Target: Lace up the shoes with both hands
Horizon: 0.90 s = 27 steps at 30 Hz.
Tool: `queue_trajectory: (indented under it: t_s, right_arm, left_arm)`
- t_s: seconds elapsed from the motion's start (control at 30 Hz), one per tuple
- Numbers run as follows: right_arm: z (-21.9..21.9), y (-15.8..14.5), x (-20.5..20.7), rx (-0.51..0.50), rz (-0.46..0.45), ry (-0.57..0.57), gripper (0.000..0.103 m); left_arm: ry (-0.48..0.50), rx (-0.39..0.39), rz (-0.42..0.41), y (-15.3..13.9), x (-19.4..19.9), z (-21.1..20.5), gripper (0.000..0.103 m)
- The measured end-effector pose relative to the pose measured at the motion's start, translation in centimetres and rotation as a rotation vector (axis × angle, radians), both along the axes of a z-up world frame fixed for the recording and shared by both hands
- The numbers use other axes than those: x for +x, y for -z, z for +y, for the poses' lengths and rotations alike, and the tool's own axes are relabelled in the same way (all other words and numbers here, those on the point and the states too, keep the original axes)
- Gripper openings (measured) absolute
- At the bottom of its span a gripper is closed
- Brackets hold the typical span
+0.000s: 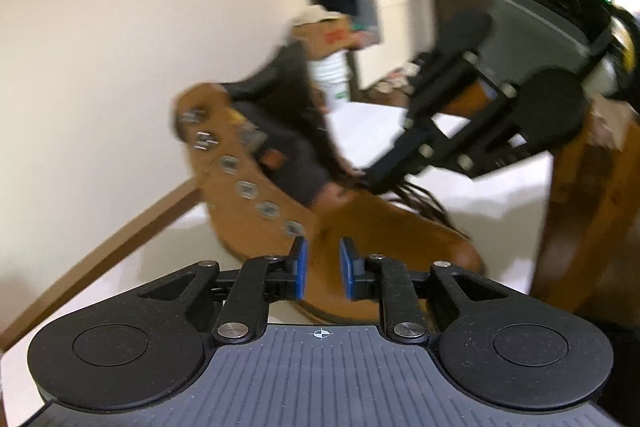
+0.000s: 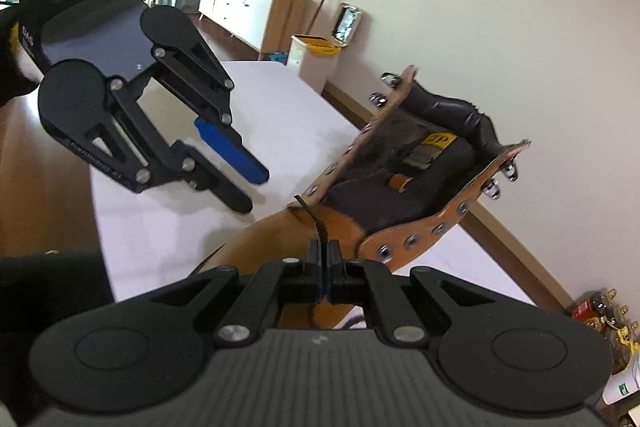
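A white table point(image 2: 280, 115) ran beside a pale wall, and the tan boot point(image 2: 416, 187) lay on it, tongue exposed. Nearly every eyelet and hook stood empty; I judged the lacing barely begun. My right gripper point(image 2: 323, 259) was clamped on the dark lace point(image 2: 316, 223) leaving the lowest eyelet. My left gripper point(image 1: 323, 269) stood narrowly parted, holding nothing. The yellow tongue label point(image 2: 439, 139) read roughly "JP".
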State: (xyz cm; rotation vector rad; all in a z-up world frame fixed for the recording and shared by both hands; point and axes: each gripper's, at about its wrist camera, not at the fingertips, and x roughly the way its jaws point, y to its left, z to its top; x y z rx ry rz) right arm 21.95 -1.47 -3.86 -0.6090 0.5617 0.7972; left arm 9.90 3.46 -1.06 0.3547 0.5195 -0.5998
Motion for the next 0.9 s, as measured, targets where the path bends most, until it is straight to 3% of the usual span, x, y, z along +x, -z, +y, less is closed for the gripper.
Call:
queue_trajectory:
  t_s: [0.17, 0.37, 0.5, 0.6, 0.8, 0.9]
  right_arm:
    - [0.4, 0.1, 0.9, 0.020, -0.001, 0.042, 0.003]
    - [-0.4, 1.1, 0.8, 0.045, 0.003, 0.062, 0.003]
    - [-0.6, 1.5, 0.5, 0.050, -0.010, 0.072, 0.003]
    - [-0.5, 2.0, 0.0, 0.050, -0.044, 0.070, 0.003]
    - [-1.1, 2.4, -0.4, 0.084, -0.054, 0.061, 0.003]
    - [-1.4, 2.3, -0.7, 0.098, -0.054, 0.056, 0.003]
  left_arm:
    - [-0.125, -0.082, 0.084, -1.6, 3.2, 0.4, 0.047]
    - [-0.258, -0.135, 0.220, -1.7, 5.7, -0.7, 0.047]
    - [-0.357, -0.150, 0.255, -1.5, 6.1, -1.7, 0.049]
    - [-0.454, -0.151, 0.287, -1.7, 6.3, -2.7, 0.049]
    - [-0.506, -0.116, 0.275, -2.3, 6.9, -4.1, 0.045]
    - [-0.520, -0.077, 0.265, -2.2, 7.4, -4.4, 0.034]
